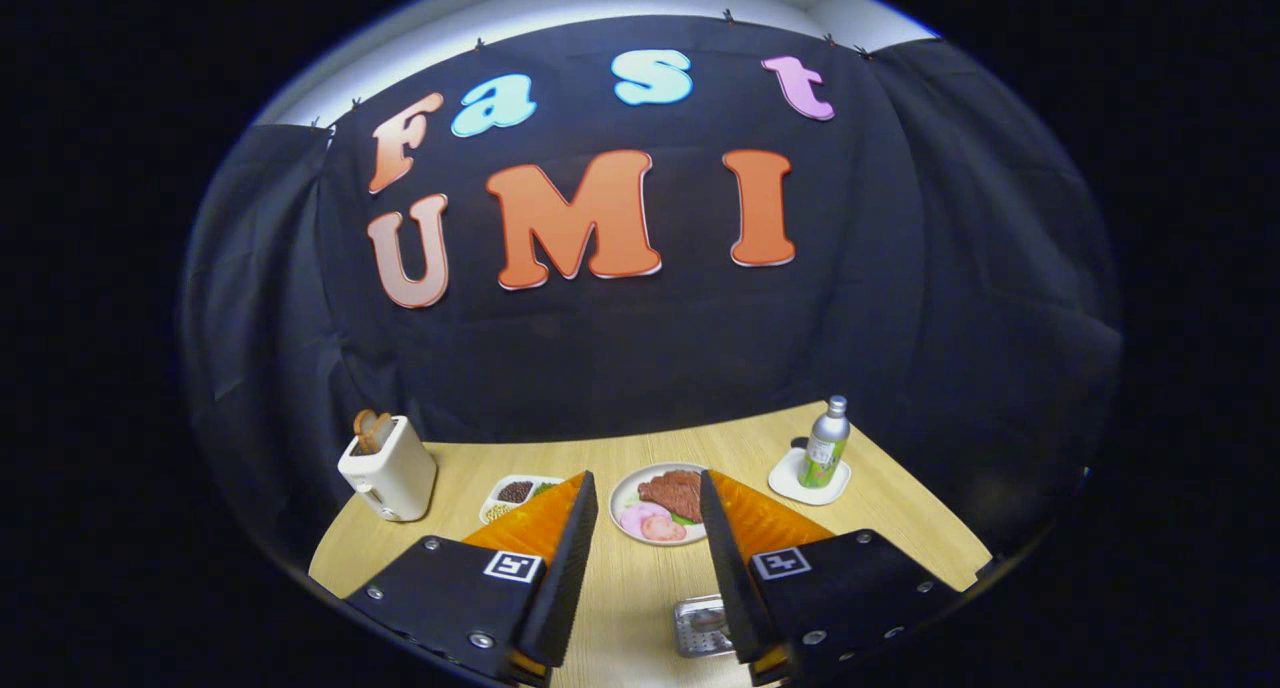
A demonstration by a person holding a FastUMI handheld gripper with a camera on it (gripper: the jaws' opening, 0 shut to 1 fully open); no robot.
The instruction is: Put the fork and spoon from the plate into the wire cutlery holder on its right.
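Seen from the camera riding on the gripper (pixel 648 513), its two fingers stand apart above a light wooden table (pixel 900 528), holding nothing, with bare tabletop between them.

Just ahead of the fingertips, in the gap between them, sits one round white plate (pixel 625 493) near the middle of the table. It carries a slab of brown meat (pixel 672 490), a few pink slices (pixel 648 521) and a bit of green. No fork or spoon can be made out on it, so their long axes and directions cannot be told.

Close in between the fingers, at the table's near edge, lies one small square metal thing (pixel 698 623) with a perforated surface, partly hidden by the right finger. Whether this is the cutlery holder cannot be told.

Toward the far left corner stands one white toaster (pixel 392 473) with toast (pixel 370 430) sticking upright out of its slot. Beside it, partly behind the left finger, is one white divided tray (pixel 515 492) of beans and grains.

Toward the far right corner, one silver and green bottle (pixel 826 444) stands upright on a small white square dish (pixel 790 480).
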